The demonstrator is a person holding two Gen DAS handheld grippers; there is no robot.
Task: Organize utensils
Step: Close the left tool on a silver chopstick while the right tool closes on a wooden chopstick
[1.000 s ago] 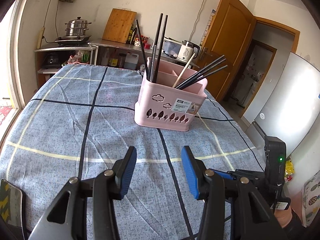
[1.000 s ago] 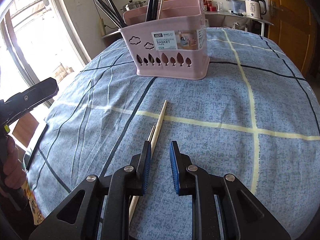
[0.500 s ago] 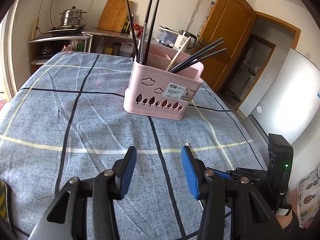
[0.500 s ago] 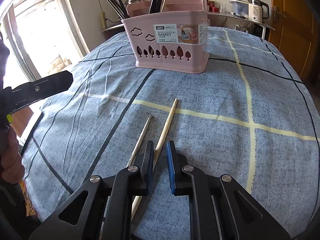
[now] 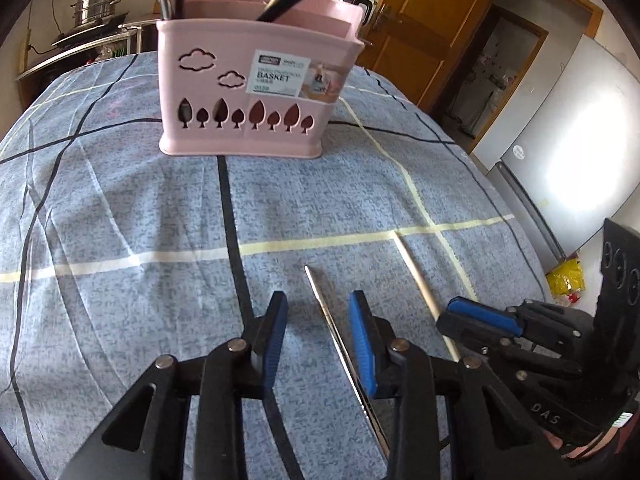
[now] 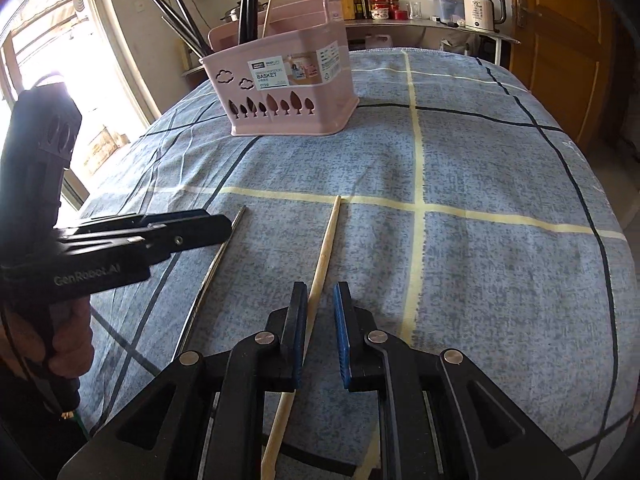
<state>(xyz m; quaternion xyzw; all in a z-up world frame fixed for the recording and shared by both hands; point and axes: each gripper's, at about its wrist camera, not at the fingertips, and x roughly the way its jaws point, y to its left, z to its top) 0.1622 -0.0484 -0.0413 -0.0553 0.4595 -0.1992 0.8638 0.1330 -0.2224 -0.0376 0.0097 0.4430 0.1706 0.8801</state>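
Several dark chopsticks stand in my pink basket. On the cloth lie a metal chopstick between my open left gripper — and a wooden one between my open right gripper.

Pink basket, cloud and tree cut-outs, white label. Blue-grey speckled tablecloth, black and pale-yellow grid lines. Pale wooden chopstick; silver metal chopstick. Black claws, blue pads.
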